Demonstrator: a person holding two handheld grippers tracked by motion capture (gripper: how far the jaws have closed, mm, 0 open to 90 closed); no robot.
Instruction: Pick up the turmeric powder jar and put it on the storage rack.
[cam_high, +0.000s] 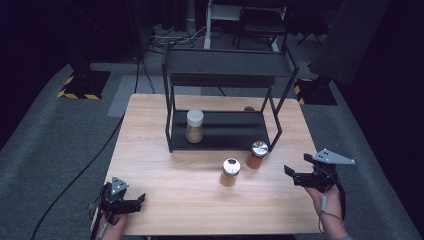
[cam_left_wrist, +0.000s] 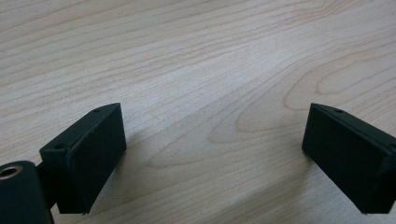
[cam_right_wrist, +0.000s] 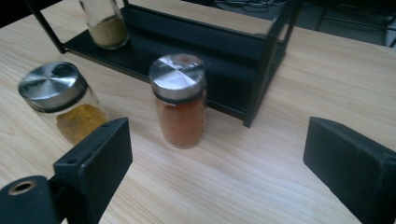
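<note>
Two silver-lidded spice jars stand on the wooden table (cam_high: 165, 165) in front of a black two-shelf rack (cam_high: 220, 75). One holds orange-red powder (cam_high: 257, 155) (cam_right_wrist: 180, 107), the other yellow powder (cam_high: 230, 172) (cam_right_wrist: 63, 107). A third jar with a white lid (cam_high: 194, 126) stands on the rack's lower shelf. My right gripper (cam_high: 296, 164) (cam_right_wrist: 217, 140) is open at the table's right side, pointing at the orange-red jar from a short distance away. My left gripper (cam_high: 140, 202) (cam_left_wrist: 215, 126) is open at the front left corner, low over bare wood, with nothing between its jaws.
The rack's upper shelf (cam_high: 225, 62) carries nothing. Grey carpet (cam_high: 60, 130) surrounds the table, with cables and stand bases at the back. Bare wood (cam_high: 180, 200) lies between the two grippers along the front edge.
</note>
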